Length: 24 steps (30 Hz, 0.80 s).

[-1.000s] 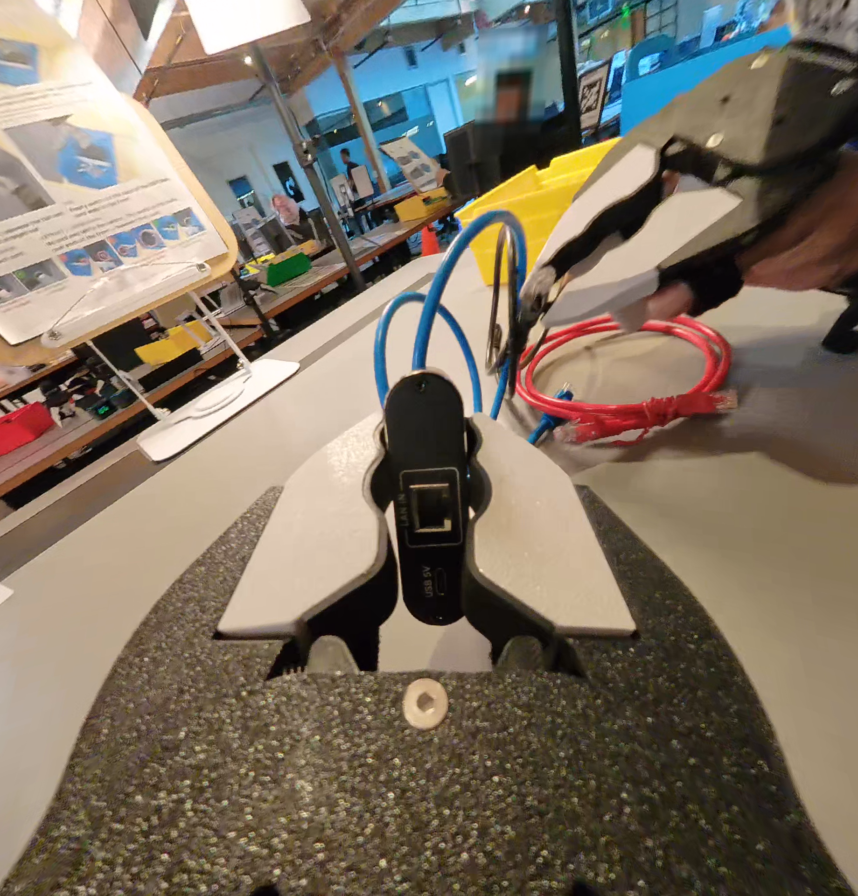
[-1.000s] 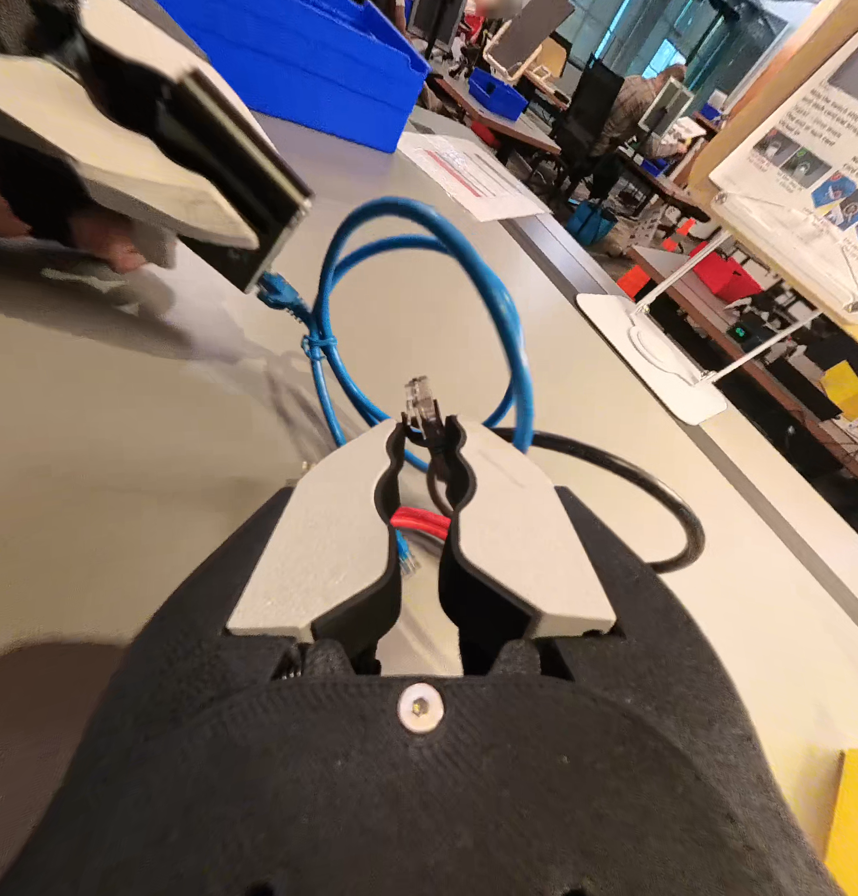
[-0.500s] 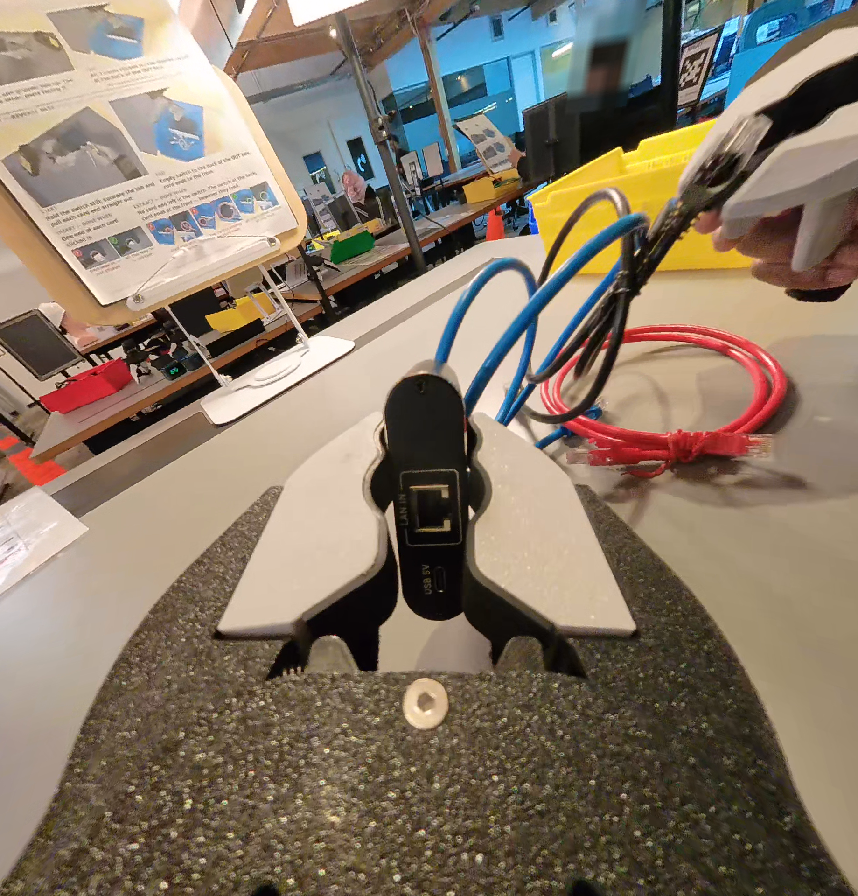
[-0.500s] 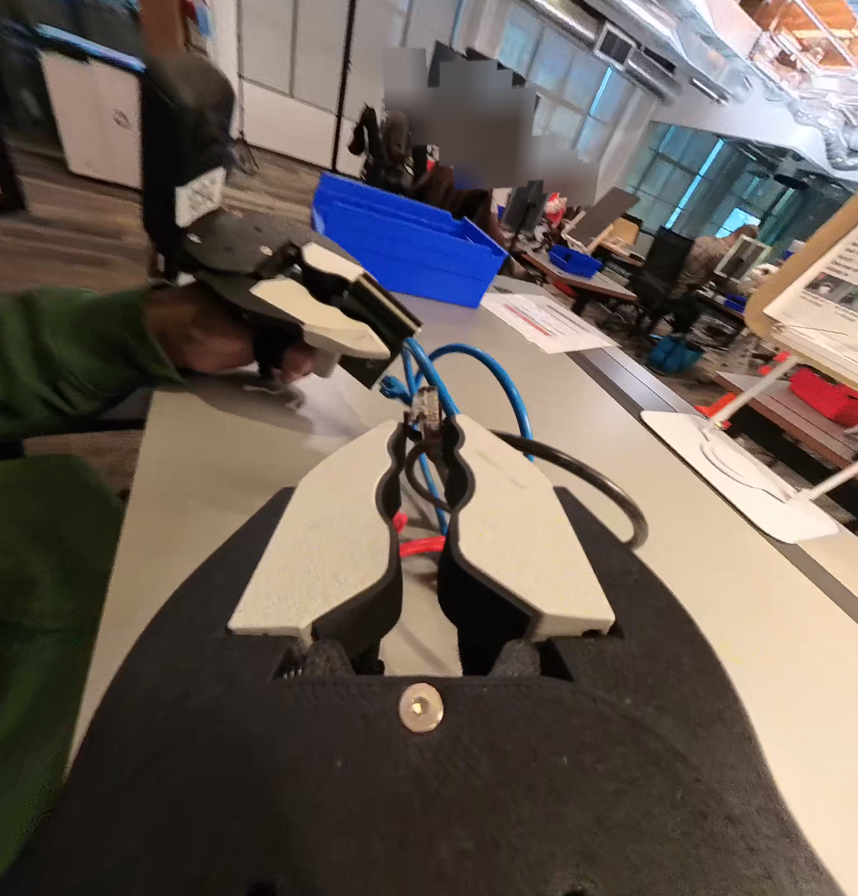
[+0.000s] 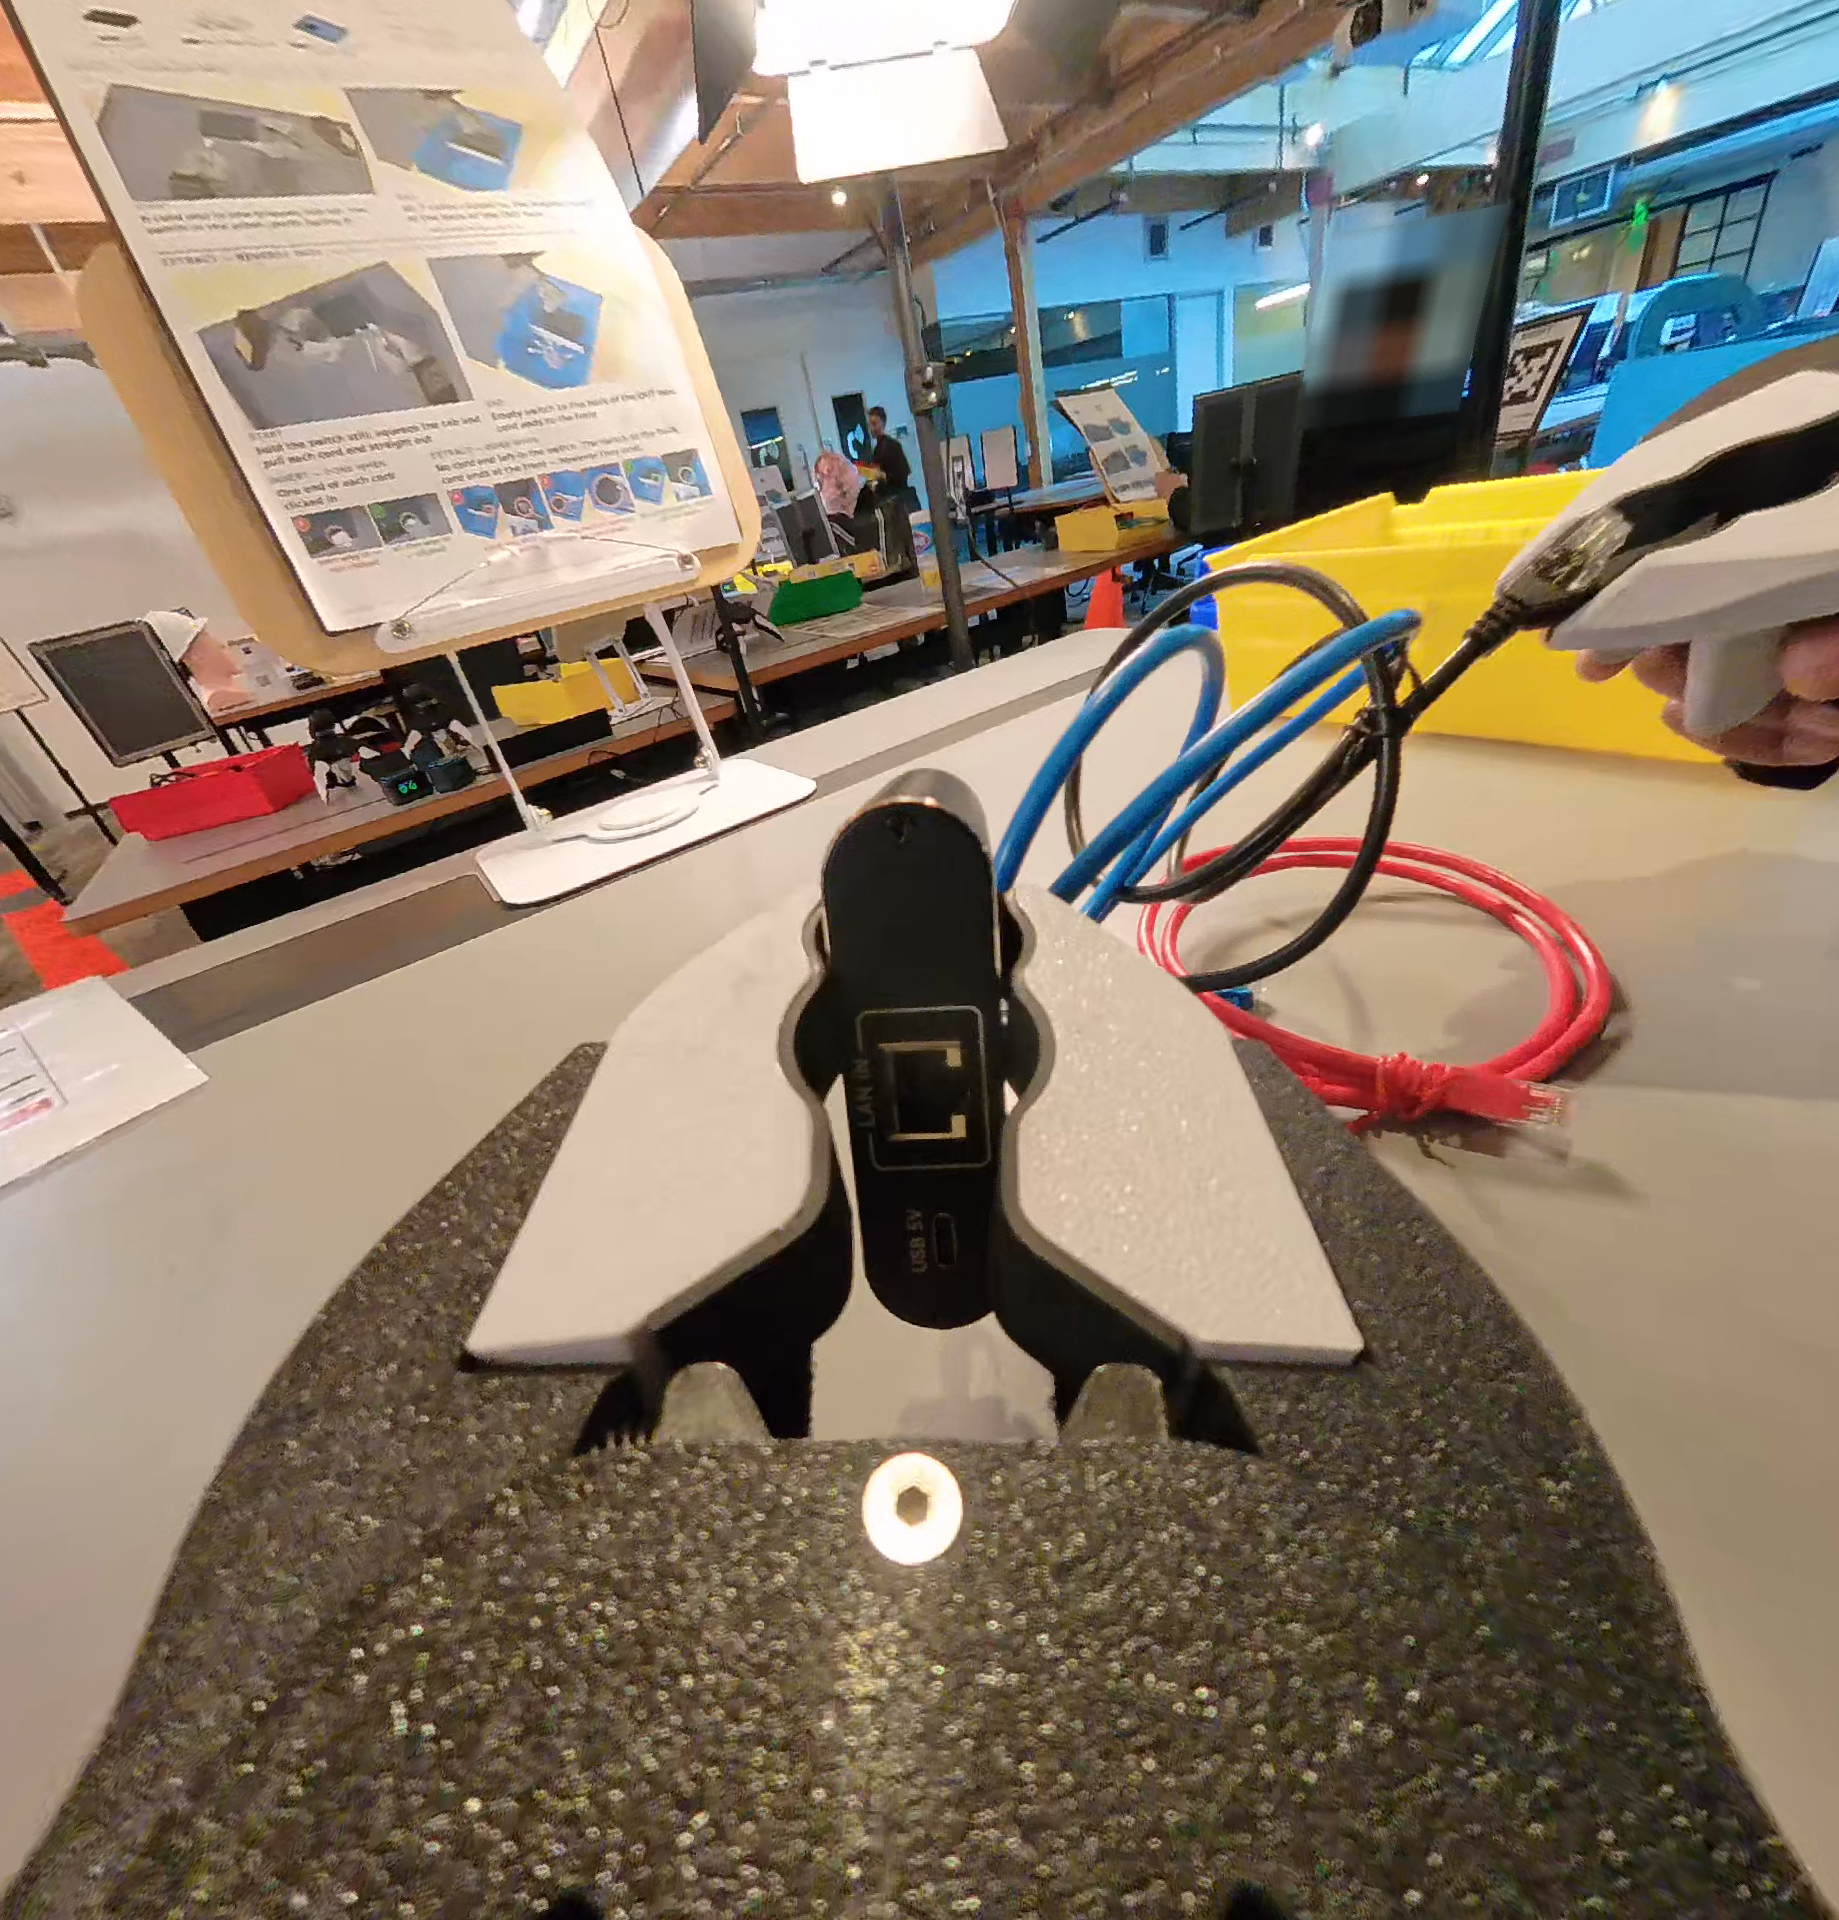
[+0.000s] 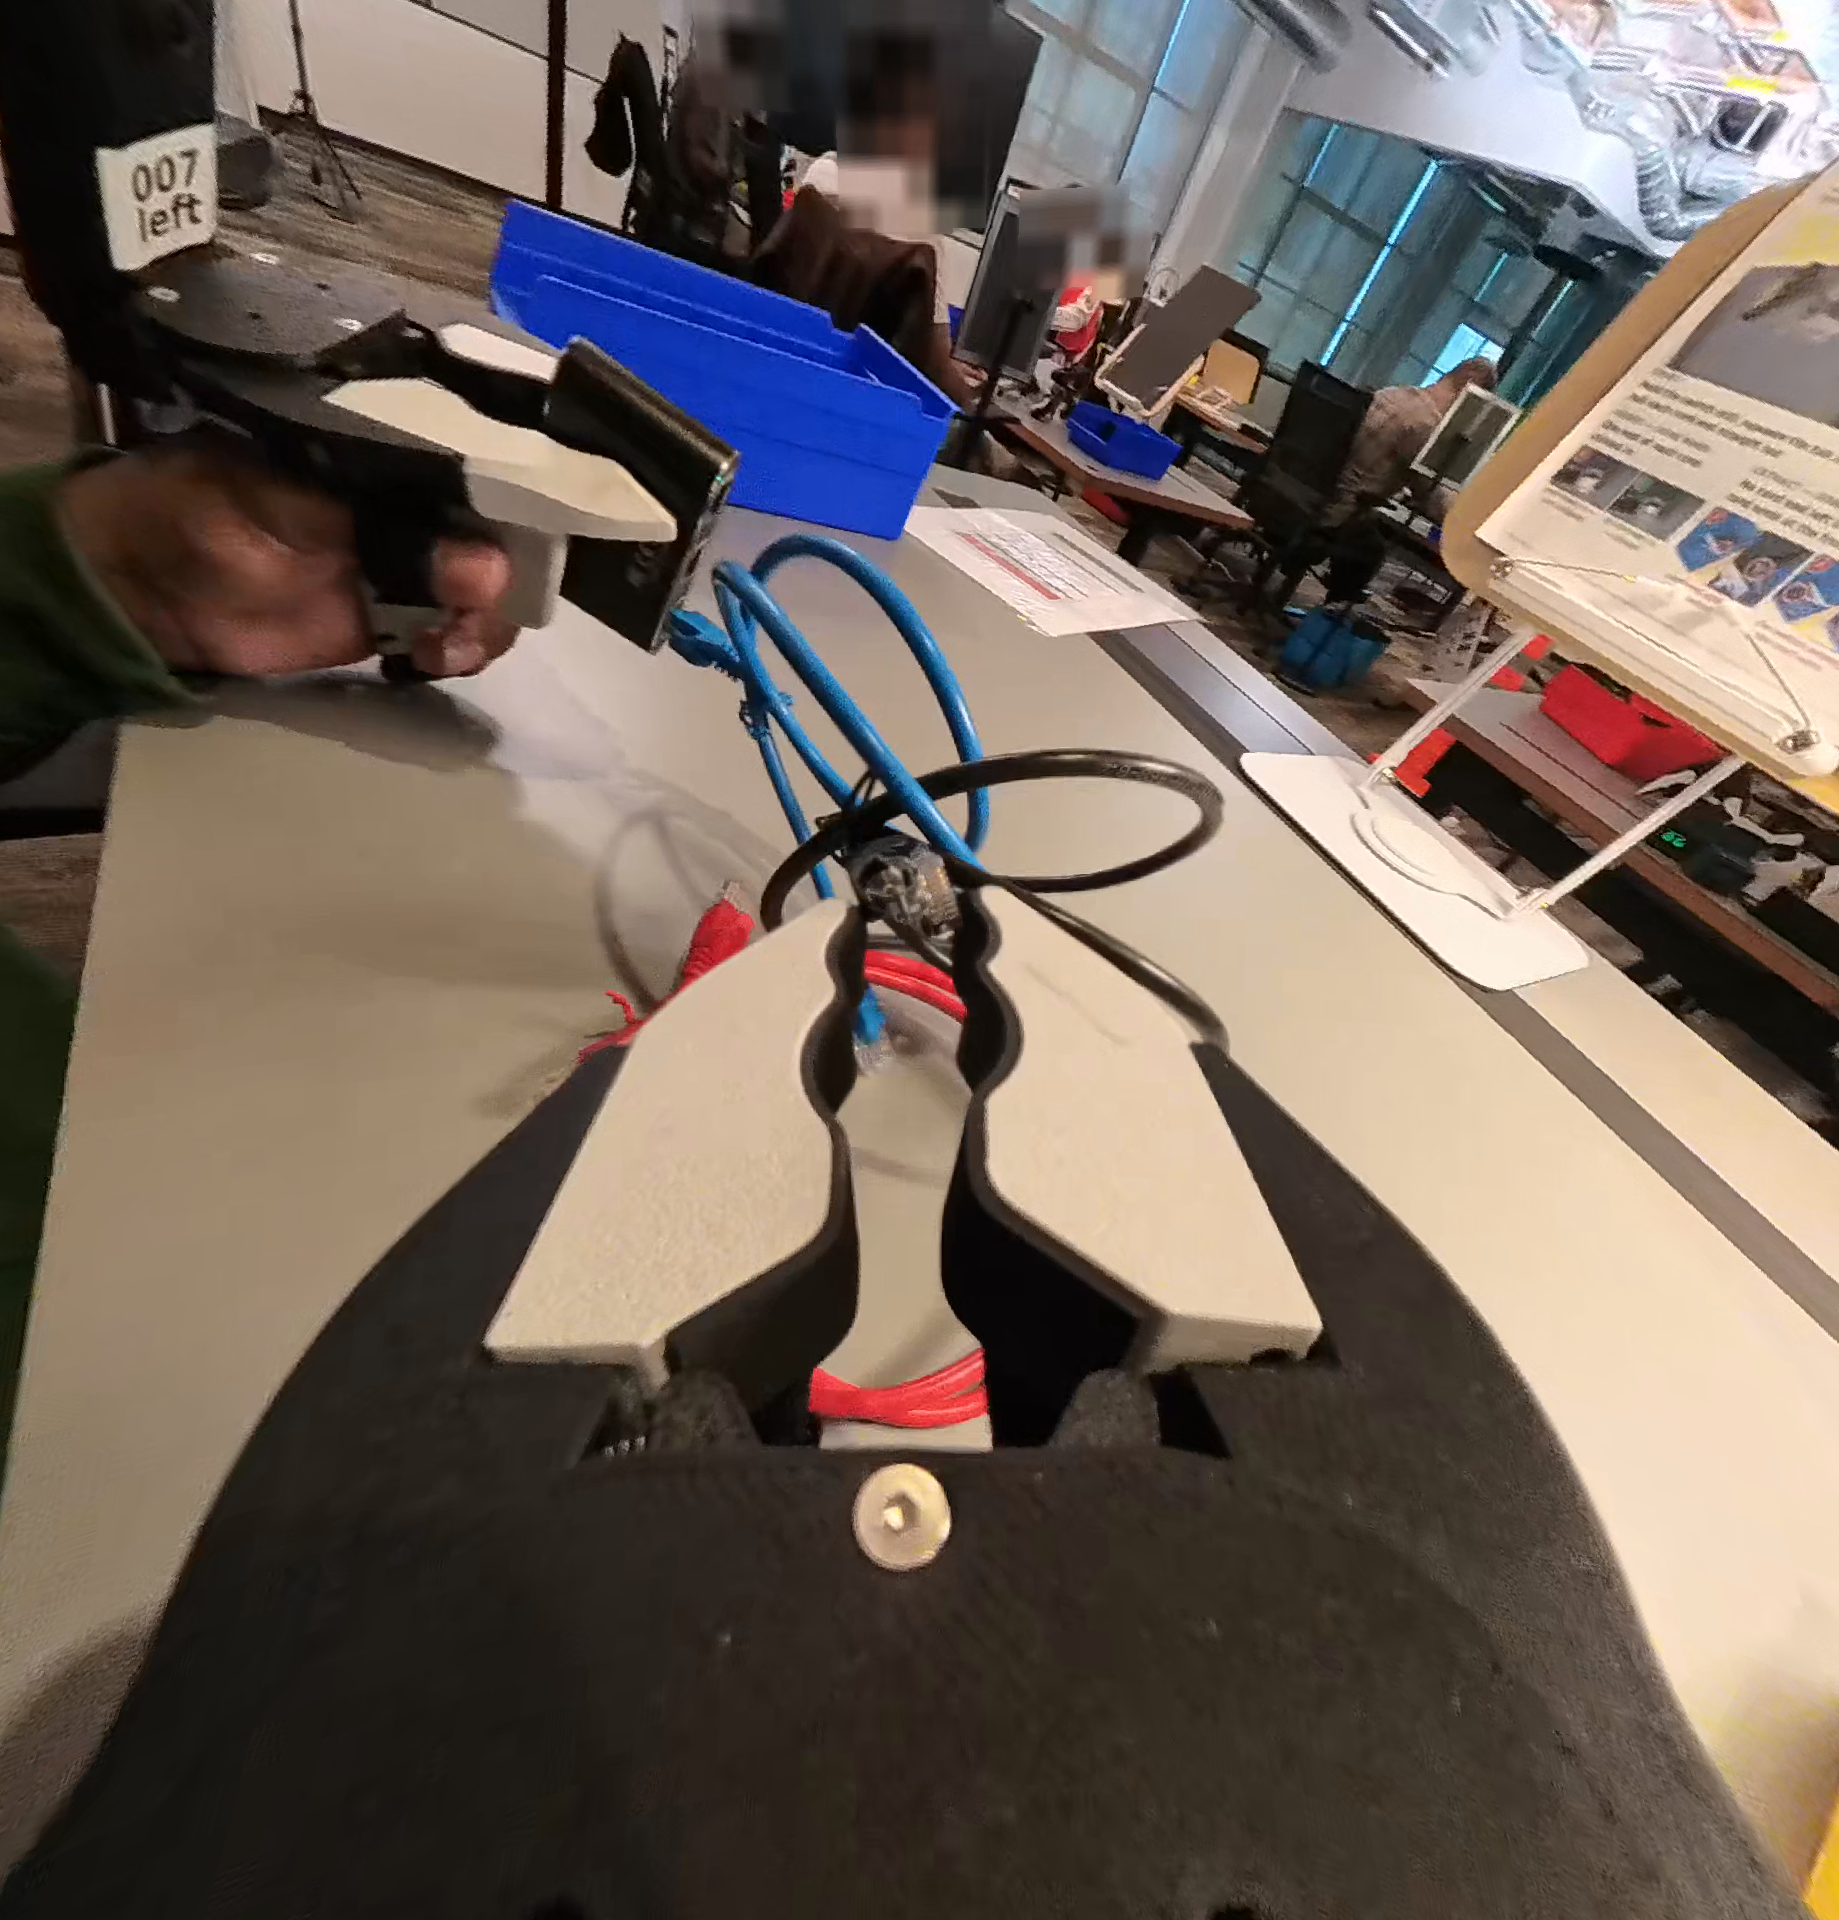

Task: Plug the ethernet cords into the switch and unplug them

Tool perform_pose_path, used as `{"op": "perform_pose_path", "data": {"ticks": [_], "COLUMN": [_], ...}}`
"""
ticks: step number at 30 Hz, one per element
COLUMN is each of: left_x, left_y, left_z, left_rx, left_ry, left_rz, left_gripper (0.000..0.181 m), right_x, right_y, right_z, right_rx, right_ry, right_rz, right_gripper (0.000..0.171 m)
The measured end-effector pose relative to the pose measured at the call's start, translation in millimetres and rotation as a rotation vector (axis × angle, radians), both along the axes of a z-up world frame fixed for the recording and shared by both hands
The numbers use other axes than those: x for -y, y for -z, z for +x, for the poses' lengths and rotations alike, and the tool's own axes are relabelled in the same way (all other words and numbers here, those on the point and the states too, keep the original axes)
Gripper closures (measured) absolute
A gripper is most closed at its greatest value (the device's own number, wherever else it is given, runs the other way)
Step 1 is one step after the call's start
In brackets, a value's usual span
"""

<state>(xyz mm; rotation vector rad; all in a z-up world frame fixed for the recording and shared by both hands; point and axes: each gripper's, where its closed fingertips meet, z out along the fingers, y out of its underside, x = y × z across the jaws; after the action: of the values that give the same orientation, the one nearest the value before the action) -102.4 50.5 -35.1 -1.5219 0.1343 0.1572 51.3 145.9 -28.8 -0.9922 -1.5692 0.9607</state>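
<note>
Left fingers [image 5: 910, 997] clamped on the switch [image 5: 912, 1049], its port face turned back toward my wrist. Right fingers [image 6: 904, 914] closed on the plug of the black cord [image 6: 1091, 774]. Over the last second I have lifted that plug well up off the tabletop [image 5: 1517, 1403]; the black loop now hangs ahead and right of the left fingers, and it has dragged the blue cord [image 5: 1195, 769] up with it, the two looking tangled near the plug. The red cord [image 5: 1497, 997] lies coiled on the tabletop, right of the left fingers, tied, untouched.

Judgement: plug in hand, nothing yet inserted; the blue loop may snag on the way to the port.

Hard to make out:
- Plug at my right fingertips is blurred; clip orientation unreadable.
- Switch's far end hidden behind its body; other ports unseen.
- Part of the red coil lies under the right fingers, cut off.
</note>
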Motion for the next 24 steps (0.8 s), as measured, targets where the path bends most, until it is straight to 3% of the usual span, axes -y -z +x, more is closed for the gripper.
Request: {"op": "perform_pose_path", "data": {"ticks": [7,13,16,24], "left_x": [3,9,7,3], "left_y": [-6,-12,-11,-3], "left_z": [6,-3,1,21], "left_rx": [0.031,0.131,0.120,0.006], "left_ry": [0.053,0.087,0.103,0.159], "left_rz": [0.045,0.087,0.072,0.017], "left_gripper": [0.154,0.154,0.154,0.154], "right_x": [21,31,19,-3], "right_y": [18,-2,-9,6], "right_z": [-17,9,12,-20], "right_rx": [0.060,-0.015,-0.052,-0.020], "right_ry": [-0.038,-0.156,-0.092,0.173], "right_rz": [0.058,0.029,0.040,0.363], "right_gripper": [0.151,0.144,0.144,0.143]}}
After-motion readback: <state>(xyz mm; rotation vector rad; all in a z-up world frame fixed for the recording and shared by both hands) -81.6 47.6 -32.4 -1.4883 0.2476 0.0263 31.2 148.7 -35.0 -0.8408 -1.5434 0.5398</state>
